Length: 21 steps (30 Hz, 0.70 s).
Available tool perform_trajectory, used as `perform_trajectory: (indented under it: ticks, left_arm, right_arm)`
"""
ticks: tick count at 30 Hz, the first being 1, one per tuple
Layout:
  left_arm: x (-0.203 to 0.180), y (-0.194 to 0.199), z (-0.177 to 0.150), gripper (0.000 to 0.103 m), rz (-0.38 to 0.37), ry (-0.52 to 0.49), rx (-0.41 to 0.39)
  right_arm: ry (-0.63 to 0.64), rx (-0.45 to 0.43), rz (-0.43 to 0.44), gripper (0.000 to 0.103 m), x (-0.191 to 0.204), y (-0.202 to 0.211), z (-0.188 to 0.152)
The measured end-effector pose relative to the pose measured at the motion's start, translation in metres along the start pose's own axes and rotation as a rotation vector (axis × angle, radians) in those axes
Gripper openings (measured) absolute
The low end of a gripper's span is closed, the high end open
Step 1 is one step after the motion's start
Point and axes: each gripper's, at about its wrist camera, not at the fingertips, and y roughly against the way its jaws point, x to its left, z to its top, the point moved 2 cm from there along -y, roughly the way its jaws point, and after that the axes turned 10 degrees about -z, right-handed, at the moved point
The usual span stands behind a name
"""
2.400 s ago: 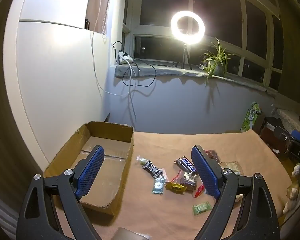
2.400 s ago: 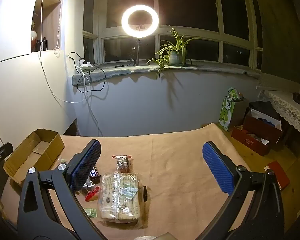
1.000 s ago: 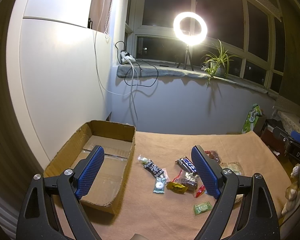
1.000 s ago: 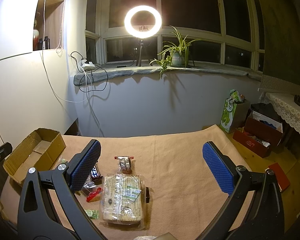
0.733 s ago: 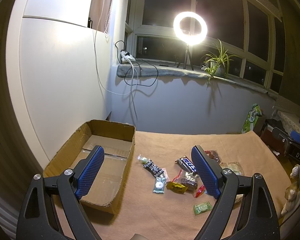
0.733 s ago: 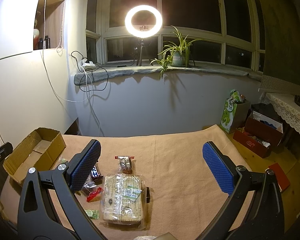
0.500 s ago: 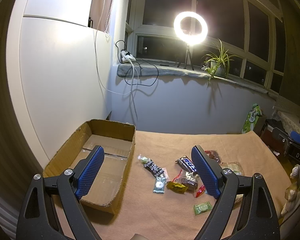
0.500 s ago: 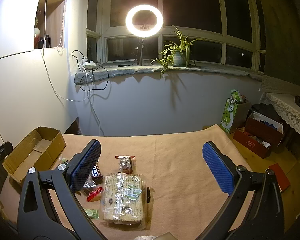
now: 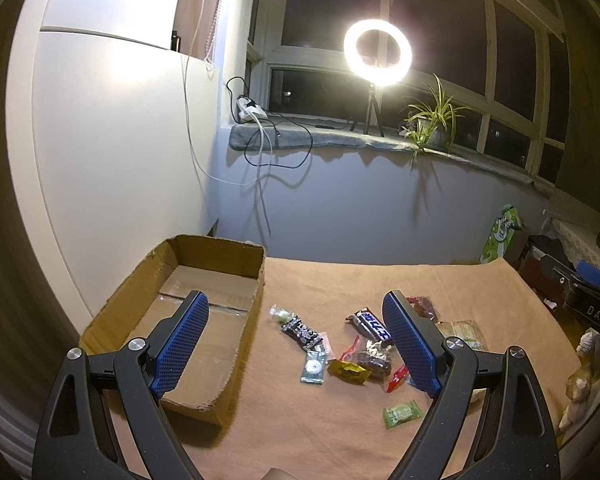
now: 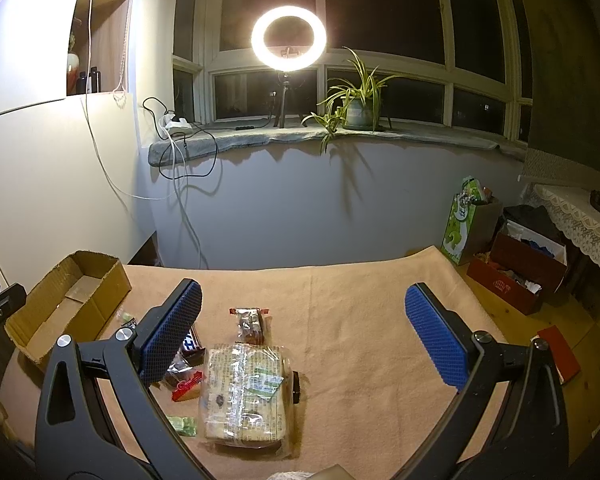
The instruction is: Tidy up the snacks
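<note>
Both grippers, left (image 9: 296, 336) and right (image 10: 302, 332), hover spread and empty above loose wrapped snacks (image 9: 358, 350) scattered beside the open brown cardboard box (image 9: 260, 276) (empty); pinch each wrapper's middle.

The blue-padded left fingers (image 10: 168, 332) cover part of the dark blue chocolate bar wrapper (image 10: 190, 345); print on the large clear cracker pack (image 10: 242, 394) is unreadable.
</note>
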Motion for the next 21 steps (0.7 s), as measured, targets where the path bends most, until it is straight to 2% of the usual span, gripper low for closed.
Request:
perform_trajectory:
  ticks: [16,21]
  left_arm:
    - [-0.008,-0.022,-0.011,0.089,-0.048,0.002,0.071]
    - [-0.011,-0.031,-0.018,0.089,-0.078,0.012,0.107]
  right_arm:
    - [0.005,0.067,0.008,0.103,-0.004,-0.022,-0.011]
    - [0.006,0.113,0.031,0.103,-0.004,-0.035,-0.014]
